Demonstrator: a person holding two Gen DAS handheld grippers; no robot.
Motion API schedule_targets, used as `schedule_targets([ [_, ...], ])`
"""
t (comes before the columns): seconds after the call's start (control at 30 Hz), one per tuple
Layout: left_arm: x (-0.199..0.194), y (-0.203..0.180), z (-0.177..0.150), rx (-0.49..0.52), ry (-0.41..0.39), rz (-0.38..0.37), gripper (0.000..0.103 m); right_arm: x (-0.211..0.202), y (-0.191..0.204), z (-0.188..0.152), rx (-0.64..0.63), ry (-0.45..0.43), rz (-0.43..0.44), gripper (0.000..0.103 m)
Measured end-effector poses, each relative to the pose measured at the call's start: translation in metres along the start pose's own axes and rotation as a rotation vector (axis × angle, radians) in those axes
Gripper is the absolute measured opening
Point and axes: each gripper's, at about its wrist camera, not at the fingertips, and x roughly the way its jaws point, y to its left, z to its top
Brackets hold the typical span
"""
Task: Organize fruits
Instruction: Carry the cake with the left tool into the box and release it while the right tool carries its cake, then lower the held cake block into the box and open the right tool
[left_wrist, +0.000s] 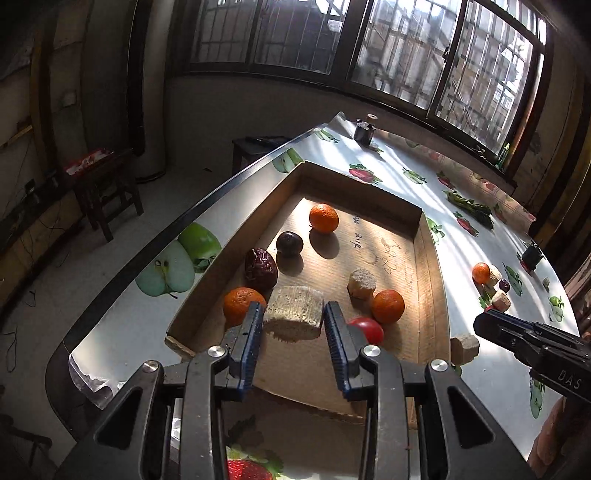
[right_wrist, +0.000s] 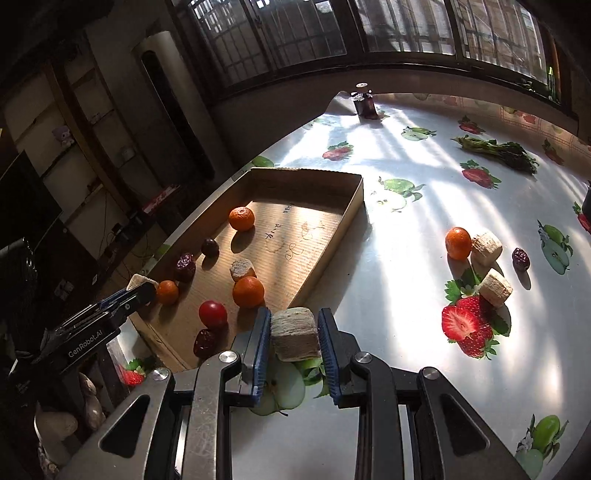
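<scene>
My left gripper (left_wrist: 293, 310) is shut on a beige fibrous chunk (left_wrist: 293, 317) over the near end of a shallow cardboard tray (left_wrist: 354, 184). In the tray lie three oranges (left_wrist: 323, 218), a dark plum (left_wrist: 289, 243), a wrinkled red date (left_wrist: 260, 268), another beige chunk (left_wrist: 362, 283) and a red tomato (left_wrist: 369, 329). My right gripper (right_wrist: 294, 314) is shut on a second beige chunk (right_wrist: 295, 334) just right of the tray's near corner. On the tablecloth to the right sit an orange (right_wrist: 458, 243), two beige chunks (right_wrist: 487, 246) and a date (right_wrist: 521, 258).
A dark jar (right_wrist: 365, 103) stands at the table's far edge and a bunch of green stalks (right_wrist: 498, 149) lies at the back right. The table edge (left_wrist: 155, 240) drops off just left of the tray. A wooden stool (left_wrist: 103, 184) stands on the floor.
</scene>
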Motion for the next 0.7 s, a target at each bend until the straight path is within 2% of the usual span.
schedule_targets([
  [0.17,0.011,0.003,-0.004,0.004,0.019,-0.011,0.033,0.025,0.031,0.0,-0.05,0.055,0.035,0.028],
  [0.27,0.019,0.005,-0.002,0.001,0.03,-0.01,0.033,0.038,0.041,-0.002,-0.081,0.079,0.026,0.028],
  [0.43,0.028,0.004,-0.003,0.002,0.041,-0.004,0.033,0.058,0.043,-0.005,-0.077,0.12,0.021,0.028],
  [0.57,0.03,0.002,-0.001,0.011,0.037,0.003,0.034,0.05,0.037,-0.004,-0.052,0.1,0.037,0.029],
  [0.63,0.03,0.003,0.0,0.007,0.038,-0.003,0.04,0.039,0.031,-0.002,-0.03,0.077,0.052,0.029],
  [0.7,0.029,0.001,0.0,0.009,0.04,-0.013,0.053,0.024,0.019,-0.001,0.005,0.056,0.054,0.029],
])
